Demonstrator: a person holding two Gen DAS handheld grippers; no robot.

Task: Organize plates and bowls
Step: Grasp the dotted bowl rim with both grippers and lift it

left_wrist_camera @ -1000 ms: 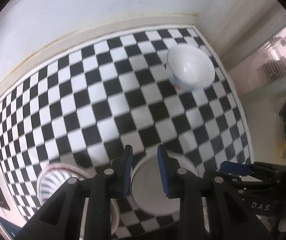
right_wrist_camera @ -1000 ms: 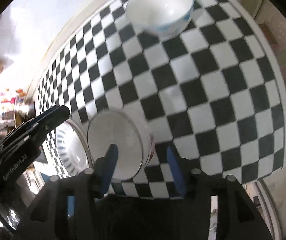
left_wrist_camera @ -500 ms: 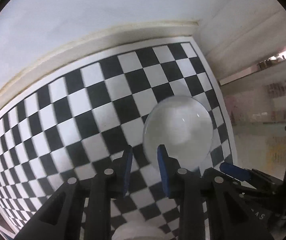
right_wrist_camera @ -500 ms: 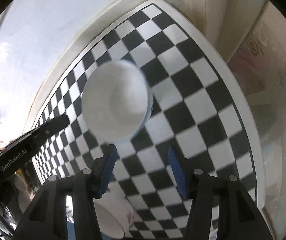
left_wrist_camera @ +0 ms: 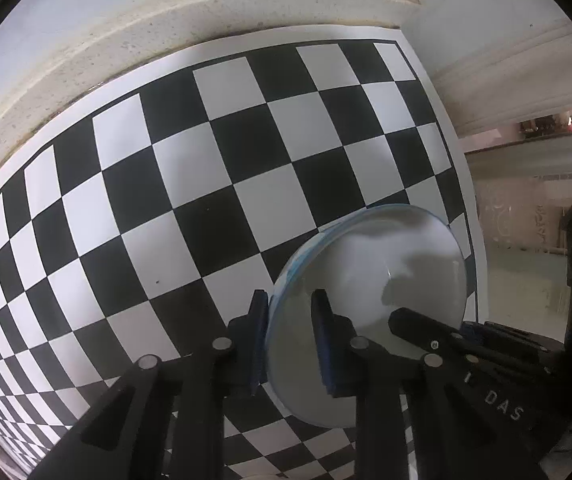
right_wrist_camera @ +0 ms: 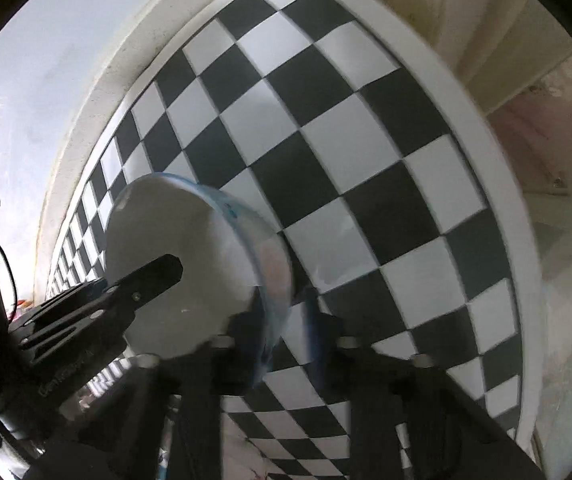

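We held both grippers pointing steeply down over the checkered mat [left_wrist_camera: 213,184], 1 in each hand. Our left gripper [left_wrist_camera: 290,334] straddled the near rim of the white bowl [left_wrist_camera: 386,280], with 1 blue pad outside the wall and the other inside the basin; its jaws, already narrow, had just drawn in the last little bit and pinched the rim. Our right gripper [right_wrist_camera: 283,328] sat astride the opposite side of the same rim, 1 finger [right_wrist_camera: 245,344] inside the bowl [right_wrist_camera: 189,248] and the other against its outer wall, which carried a blue band and a pinkish pattern; its jaws had just been closing from about half open and were now clamped on the wall, though that view was blurred near the pads. In the left wrist view the right gripper's finger [left_wrist_camera: 418,326] reached into the bowl from the lower right, and in the right wrist view the left gripper's finger [right_wrist_camera: 153,276] reached in from the left. We counted 1 bowl, 2 grippers and 1 mat. The bowl lay near the far right corner of the mat, close to its white border, and appeared tipped toward the cameras; we could not tell whether its base touched the mat. A cream ledge [left_wrist_camera: 97,40] ran along the mat's far edge.
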